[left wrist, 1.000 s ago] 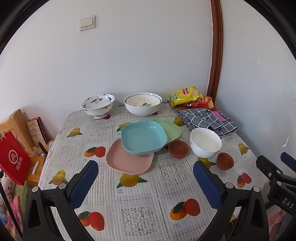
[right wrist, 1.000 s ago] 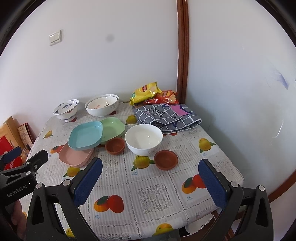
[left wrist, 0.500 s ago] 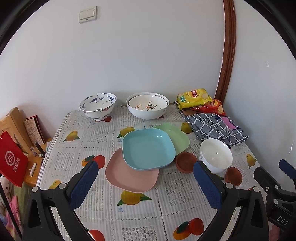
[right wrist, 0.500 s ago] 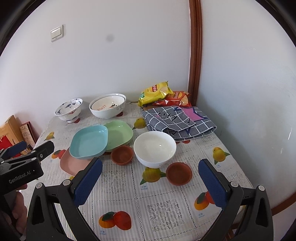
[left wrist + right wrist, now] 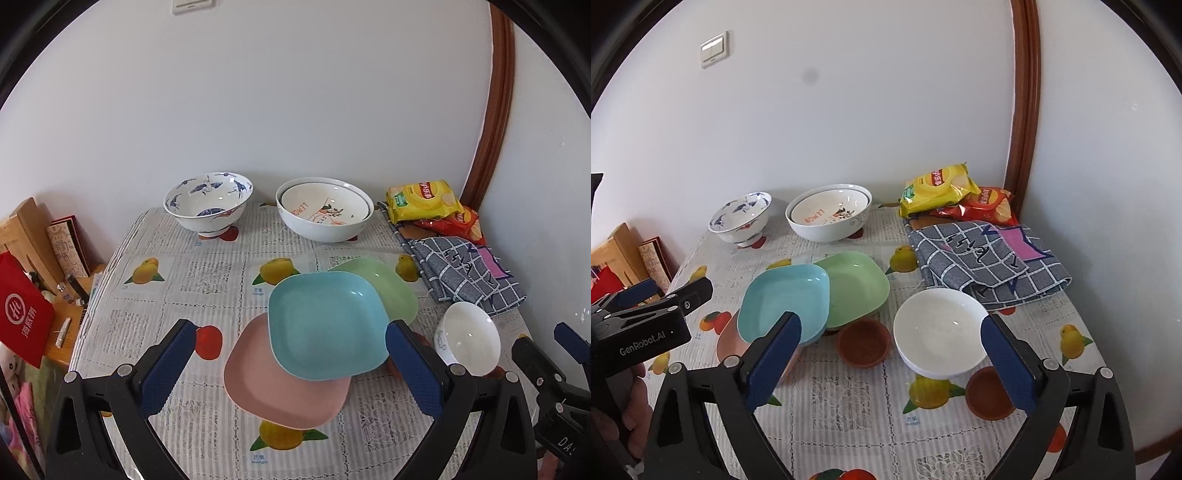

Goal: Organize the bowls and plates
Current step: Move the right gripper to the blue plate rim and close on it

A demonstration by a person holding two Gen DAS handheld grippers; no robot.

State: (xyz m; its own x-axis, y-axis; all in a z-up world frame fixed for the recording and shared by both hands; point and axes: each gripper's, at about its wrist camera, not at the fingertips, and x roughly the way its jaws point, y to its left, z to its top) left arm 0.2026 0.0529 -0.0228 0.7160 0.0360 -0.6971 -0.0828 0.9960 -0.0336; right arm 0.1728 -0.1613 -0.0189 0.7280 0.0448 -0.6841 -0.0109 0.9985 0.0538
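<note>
The left gripper (image 5: 288, 339) hovers tilted down over the stacked blue plate (image 5: 327, 325), pink plate (image 5: 288, 395) and green plate (image 5: 391, 284), jaws wide apart, empty. The right gripper (image 5: 890, 343), jaws also apart but just narrowing, holds nothing above the white bowl (image 5: 938, 328). The fruit-print table (image 5: 849, 402) meets walls at far and right; the near edge is open.
</note>
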